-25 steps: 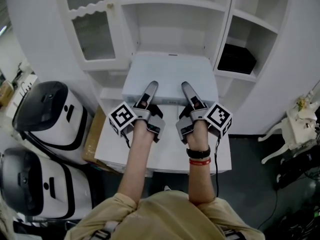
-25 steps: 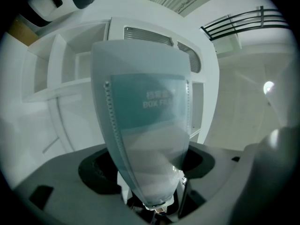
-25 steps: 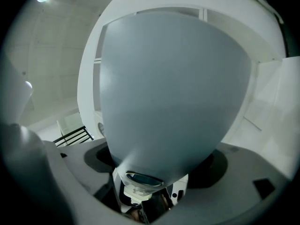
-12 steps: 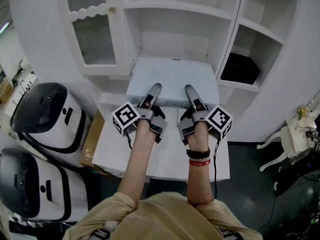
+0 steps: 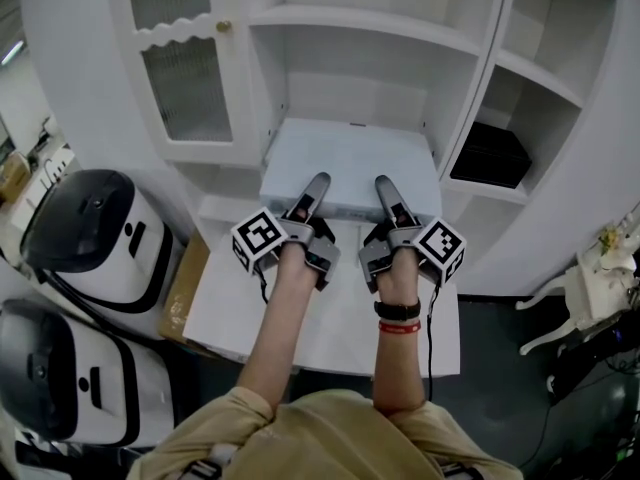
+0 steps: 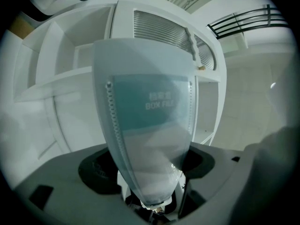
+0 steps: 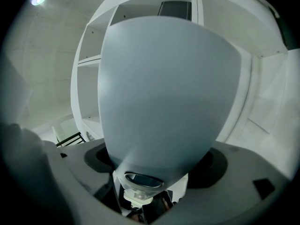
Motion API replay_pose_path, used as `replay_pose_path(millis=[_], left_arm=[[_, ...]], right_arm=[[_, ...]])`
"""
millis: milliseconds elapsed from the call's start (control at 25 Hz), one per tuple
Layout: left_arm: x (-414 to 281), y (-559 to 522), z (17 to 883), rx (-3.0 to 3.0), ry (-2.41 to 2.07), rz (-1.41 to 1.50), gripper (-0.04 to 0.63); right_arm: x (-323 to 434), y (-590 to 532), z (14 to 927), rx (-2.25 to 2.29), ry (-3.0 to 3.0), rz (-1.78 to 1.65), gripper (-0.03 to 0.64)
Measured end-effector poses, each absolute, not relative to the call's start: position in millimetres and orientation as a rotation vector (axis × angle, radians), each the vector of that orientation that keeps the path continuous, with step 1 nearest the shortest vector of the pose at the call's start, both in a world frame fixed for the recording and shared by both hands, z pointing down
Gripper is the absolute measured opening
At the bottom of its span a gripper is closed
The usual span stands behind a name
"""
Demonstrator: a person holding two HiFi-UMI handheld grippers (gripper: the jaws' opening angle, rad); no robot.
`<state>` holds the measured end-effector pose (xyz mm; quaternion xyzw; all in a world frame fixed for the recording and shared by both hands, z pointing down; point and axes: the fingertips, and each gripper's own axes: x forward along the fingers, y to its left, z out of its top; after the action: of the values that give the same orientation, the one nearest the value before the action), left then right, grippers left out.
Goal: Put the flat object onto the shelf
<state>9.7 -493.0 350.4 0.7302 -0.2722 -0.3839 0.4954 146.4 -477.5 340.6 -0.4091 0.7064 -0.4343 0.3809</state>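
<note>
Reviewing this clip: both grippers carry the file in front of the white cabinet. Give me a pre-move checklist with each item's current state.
1. Left gripper shut on the flat pale grey plastic box file: ok.
2. Right gripper shut on the same near edge: ok.
3. Box file roughly level between the grippers: ok.
4. Middle compartment of the white wooden shelf unit bare where visible: ok.
5. Box file's far edge resting on the shelf board: cannot tell.
6. Black box sits in the right compartment, off the path: ok.
</note>
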Motion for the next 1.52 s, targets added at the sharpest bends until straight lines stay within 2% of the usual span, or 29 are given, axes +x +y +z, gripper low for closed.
replay_pose_path(millis=[840, 1200, 1400, 1520], left_arm=[[16, -557, 348, 1.733, -0.664, -0.973, 0.359], [18, -561, 347, 1.792, -0.645, -0.959, 0.380], [15, -551, 340, 1.807, -0.570, -1.028, 0.410], [11, -546, 340, 1.825, -0.581, -1.028, 0.416]], right_arm=[[152, -543, 341, -1.028, 1.803, -1.129, 0.411], [154, -547, 337, -0.965, 1.806, -1.116, 0.413], [156, -540, 332, -0.834, 1.800, -1.102, 0.462], [154, -532, 333, -0.834, 1.810, -1.093, 0.469]])
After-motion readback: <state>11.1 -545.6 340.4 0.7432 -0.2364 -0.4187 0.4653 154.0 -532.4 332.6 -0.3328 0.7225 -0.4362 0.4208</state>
